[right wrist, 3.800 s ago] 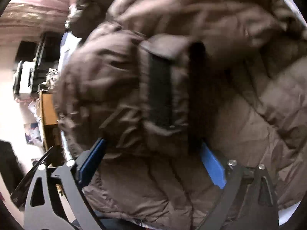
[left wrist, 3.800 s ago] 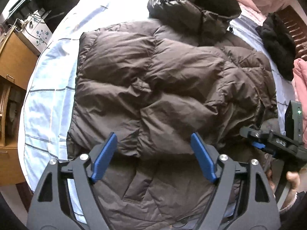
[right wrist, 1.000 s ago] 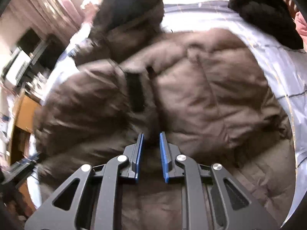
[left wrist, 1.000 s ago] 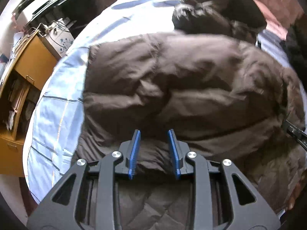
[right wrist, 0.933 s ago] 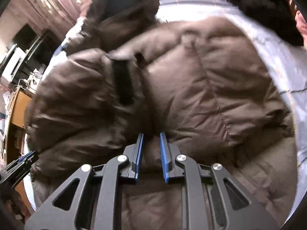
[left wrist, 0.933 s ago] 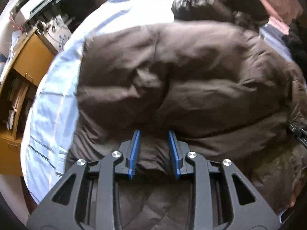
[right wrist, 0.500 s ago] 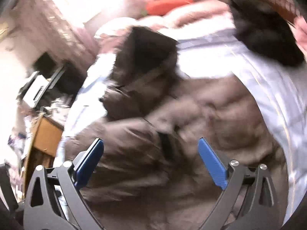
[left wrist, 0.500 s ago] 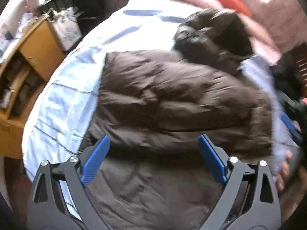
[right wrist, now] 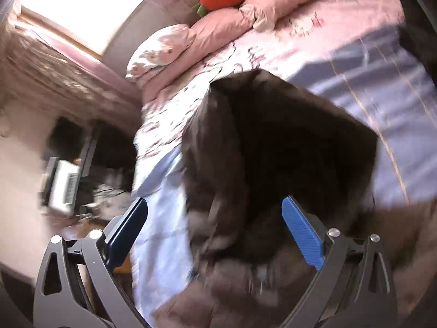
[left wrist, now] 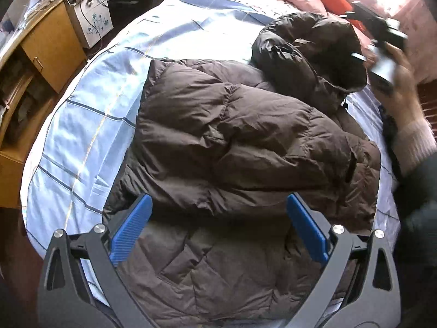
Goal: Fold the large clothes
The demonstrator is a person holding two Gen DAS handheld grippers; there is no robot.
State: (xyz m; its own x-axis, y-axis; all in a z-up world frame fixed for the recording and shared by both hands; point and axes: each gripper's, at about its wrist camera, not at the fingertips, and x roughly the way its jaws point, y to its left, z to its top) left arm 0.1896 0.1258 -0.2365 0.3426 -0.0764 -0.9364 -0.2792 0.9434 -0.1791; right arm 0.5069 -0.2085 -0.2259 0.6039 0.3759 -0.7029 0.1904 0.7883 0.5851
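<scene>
Fingers [left wrist: 131, 229] of left gripper [left wrist: 218, 229] spread wide and empty, above near folded edge of brown puffer jacket [left wrist: 232, 136] on blue checked bedsheet [left wrist: 82, 125]. Right gripper [right wrist: 215, 235] likewise spread, empty, over dark hood [right wrist: 286, 147] at far end. Jacket's long axis directly away from left fingers; hood evidently the unfolded remainder, right gripper nearer.

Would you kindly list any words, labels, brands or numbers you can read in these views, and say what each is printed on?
None can be read.
The white box beside the wooden cabinet carries only a blue flower motif, no letters.
The white device shows barcode-like stripes, too blurred to read.
The brown puffer jacket shows no label.
</scene>
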